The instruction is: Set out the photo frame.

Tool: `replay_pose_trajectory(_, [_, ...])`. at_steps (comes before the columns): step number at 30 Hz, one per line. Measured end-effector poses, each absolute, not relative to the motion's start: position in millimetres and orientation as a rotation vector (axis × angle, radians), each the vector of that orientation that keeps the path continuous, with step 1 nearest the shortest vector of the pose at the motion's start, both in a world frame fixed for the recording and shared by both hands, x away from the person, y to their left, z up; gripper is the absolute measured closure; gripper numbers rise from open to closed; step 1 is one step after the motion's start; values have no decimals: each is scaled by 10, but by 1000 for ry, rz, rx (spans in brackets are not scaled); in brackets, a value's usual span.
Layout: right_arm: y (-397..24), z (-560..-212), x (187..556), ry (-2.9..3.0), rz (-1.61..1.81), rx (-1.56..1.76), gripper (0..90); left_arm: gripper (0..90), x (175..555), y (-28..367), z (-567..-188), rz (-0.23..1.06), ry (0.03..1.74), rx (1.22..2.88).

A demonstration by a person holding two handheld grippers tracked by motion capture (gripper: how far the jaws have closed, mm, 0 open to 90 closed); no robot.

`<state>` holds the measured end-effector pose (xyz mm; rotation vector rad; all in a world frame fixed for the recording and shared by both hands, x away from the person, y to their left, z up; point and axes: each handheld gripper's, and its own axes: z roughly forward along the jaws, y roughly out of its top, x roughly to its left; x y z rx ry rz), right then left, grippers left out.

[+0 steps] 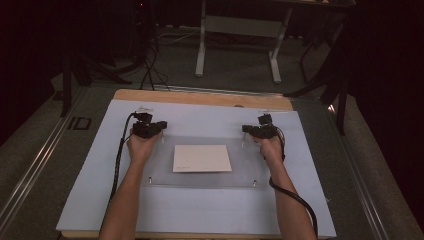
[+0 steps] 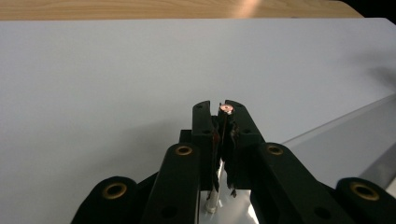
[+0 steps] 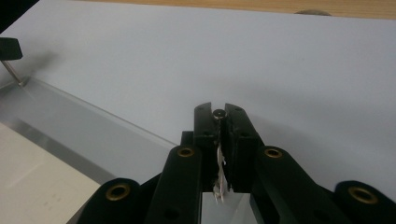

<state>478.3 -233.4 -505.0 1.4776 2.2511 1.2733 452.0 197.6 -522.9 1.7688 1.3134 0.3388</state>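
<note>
- Two grippers work together here: the left gripper (image 1: 161, 126) and right gripper (image 1: 245, 129) each sit at a far corner of the clear plate (image 1: 165, 170), which lies flat on the pale mat (image 1: 90, 190) with a white card (image 1: 202, 158) under it.
- Each is clenched on an upright corner pin (image 2: 226, 109), likely so the plate lifts level rather than tipping.
- Only in the high view do the matching near pins (image 1: 254, 182) and both forearms appear.
- From the right gripper view, its own pin (image 3: 218, 113) sits pinched between closed jaws, with the other far pin (image 3: 13, 72) standing at the plate's edge.
</note>
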Motion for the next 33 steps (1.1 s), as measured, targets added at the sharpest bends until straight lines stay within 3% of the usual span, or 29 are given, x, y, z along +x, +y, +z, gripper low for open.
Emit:
replay_pose_trajectory(15, [-2272, -5032, 4832, 2242, 1201, 1475, 845, 840, 4640, 1966, -5222, 281, 1397, 1741])
replay_pose_trajectory(23, [-2306, -4934, 4659, 2230, 1118, 1307, 641, 838, 4663, 1971, -5225, 263, 1410, 1734])
replay_pose_trajectory(33, [-2487, -4880, 4327, 2226, 1172, 1174, 576, 837, 4676, 1974, -5224, 250, 1420, 1730])
